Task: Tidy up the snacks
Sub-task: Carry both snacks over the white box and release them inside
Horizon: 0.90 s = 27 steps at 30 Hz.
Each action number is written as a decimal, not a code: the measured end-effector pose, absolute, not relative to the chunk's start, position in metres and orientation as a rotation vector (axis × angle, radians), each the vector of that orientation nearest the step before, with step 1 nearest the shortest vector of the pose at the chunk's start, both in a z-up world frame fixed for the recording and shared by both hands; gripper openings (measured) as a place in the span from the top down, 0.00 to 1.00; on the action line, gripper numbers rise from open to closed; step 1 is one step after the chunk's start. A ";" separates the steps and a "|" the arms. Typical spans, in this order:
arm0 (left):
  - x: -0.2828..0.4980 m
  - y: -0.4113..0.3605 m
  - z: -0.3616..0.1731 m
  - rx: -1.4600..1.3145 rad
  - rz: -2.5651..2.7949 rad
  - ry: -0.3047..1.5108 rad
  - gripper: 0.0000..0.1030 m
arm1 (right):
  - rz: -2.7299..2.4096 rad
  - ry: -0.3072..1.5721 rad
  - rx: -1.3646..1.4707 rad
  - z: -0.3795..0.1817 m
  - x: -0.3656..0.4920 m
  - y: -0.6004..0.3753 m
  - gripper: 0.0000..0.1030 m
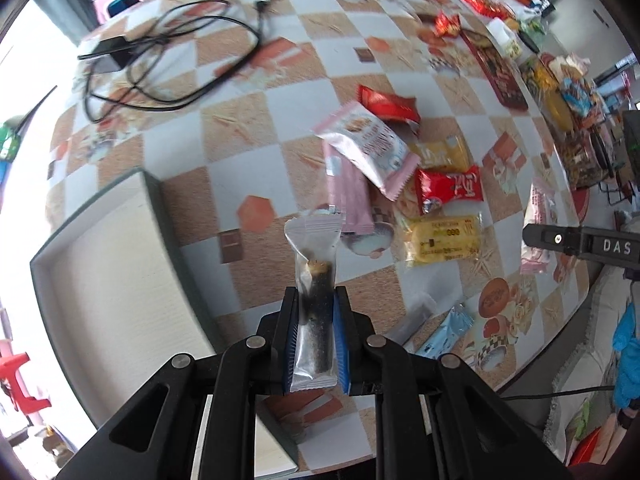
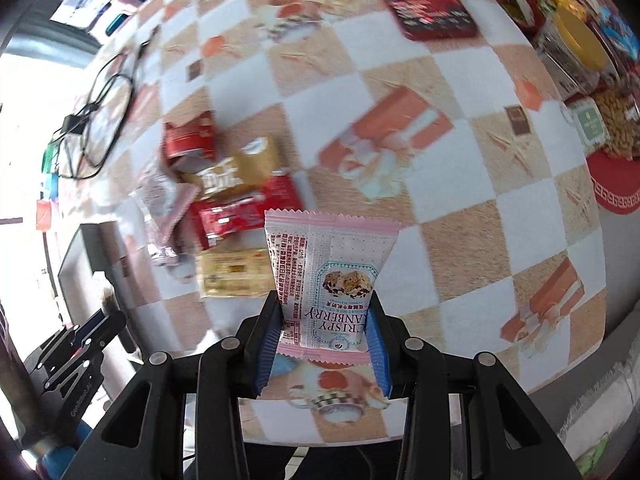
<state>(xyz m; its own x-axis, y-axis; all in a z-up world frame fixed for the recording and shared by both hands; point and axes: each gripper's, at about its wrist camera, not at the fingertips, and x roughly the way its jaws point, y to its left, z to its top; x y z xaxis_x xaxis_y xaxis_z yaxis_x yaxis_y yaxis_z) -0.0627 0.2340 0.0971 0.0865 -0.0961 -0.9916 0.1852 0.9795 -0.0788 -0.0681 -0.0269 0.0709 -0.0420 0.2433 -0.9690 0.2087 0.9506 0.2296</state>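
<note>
My left gripper (image 1: 315,312) is shut on a clear wrapper with a dark roll snack (image 1: 316,304) inside, held upright above the table. My right gripper (image 2: 325,320) is shut on a pink cranberry crisp packet (image 2: 326,276), also lifted off the table. A pile of snacks lies on the checked tablecloth: a pink packet (image 1: 366,146), red packets (image 1: 448,190), yellow packets (image 1: 442,240) and a light blue one (image 1: 444,334). A white open box (image 1: 116,268) with a dark rim sits left of the left gripper. The right gripper's tip (image 1: 580,242) shows at the left wrist view's right edge.
A black cable with a charger (image 1: 160,60) lies at the table's far left. A dark red tray (image 2: 432,4), jars and more snacks (image 2: 576,52) crowd the far right. The table edge runs along the near right, with a sofa (image 1: 592,360) beyond it.
</note>
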 end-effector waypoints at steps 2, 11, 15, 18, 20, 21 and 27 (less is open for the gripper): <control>-0.066 0.246 0.104 0.055 -0.185 1.456 0.82 | 0.056 1.624 0.331 0.070 -0.061 -0.015 0.60; -0.073 0.307 0.111 -0.019 -0.072 1.415 0.82 | 0.237 1.621 0.197 0.077 -0.046 0.082 0.60; -0.081 0.337 0.110 -0.043 -0.012 1.416 0.82 | 0.322 1.624 0.130 0.078 -0.042 0.130 0.60; -0.089 0.358 0.106 -0.062 0.029 1.426 0.82 | 0.386 1.631 0.086 0.076 -0.043 0.167 0.60; -0.093 0.371 0.101 -0.075 0.056 1.439 0.82 | 0.418 1.636 0.065 0.074 -0.044 0.187 0.60; -0.096 0.377 0.098 -0.083 0.069 1.446 0.82 | 0.433 1.640 0.054 0.072 -0.044 0.198 0.60; -0.109 0.405 0.082 -0.109 0.136 1.483 0.82 | 0.502 1.661 0.002 0.061 -0.044 0.246 0.60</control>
<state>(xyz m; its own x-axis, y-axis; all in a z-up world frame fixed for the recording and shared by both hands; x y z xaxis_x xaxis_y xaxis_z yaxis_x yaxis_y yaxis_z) -0.1093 0.4048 0.0818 0.0825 0.0238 -0.9963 -0.1577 0.9874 0.0106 -0.0435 0.2462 0.0613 -0.1635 0.2869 -0.9439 -0.2844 0.9024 0.3236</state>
